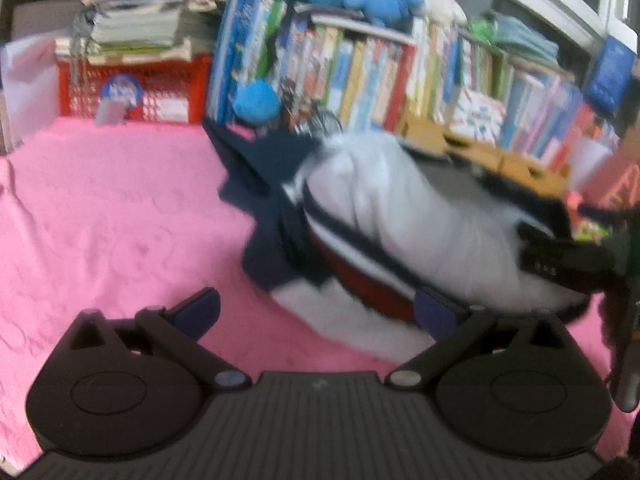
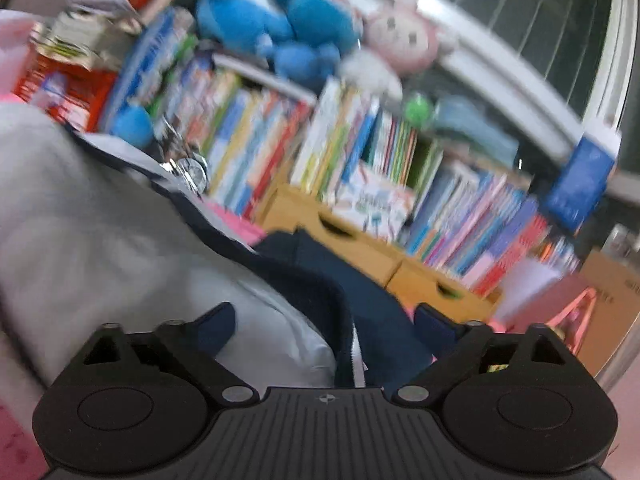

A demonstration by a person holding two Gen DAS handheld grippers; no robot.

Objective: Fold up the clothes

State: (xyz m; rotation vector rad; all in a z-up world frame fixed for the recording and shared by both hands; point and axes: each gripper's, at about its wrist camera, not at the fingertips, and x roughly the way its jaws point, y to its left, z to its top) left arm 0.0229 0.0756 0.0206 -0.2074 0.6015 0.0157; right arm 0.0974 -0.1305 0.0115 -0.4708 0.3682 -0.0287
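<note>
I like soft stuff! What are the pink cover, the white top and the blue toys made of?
Pink cover: looks like fuzzy fleece or towelling, matt, with a nubby, pressed-in pattern.
White top: seems soft knit cloth, matt; it slumps in rounded folds, with navy and red bands.
Blue toys: likely plush, with fuzzy, rounded, stuffed shapes.
The blur leaves the details open.

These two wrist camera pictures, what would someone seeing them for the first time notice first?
Probably the white garment with navy and red bands, heaped on the bright pink cover just ahead of the open left gripper. Behind it runs a packed row of colourful books, with blue plush toys and a pink one sitting on top. In the right wrist view, cloth lies between the spread fingers of the right gripper.
</note>
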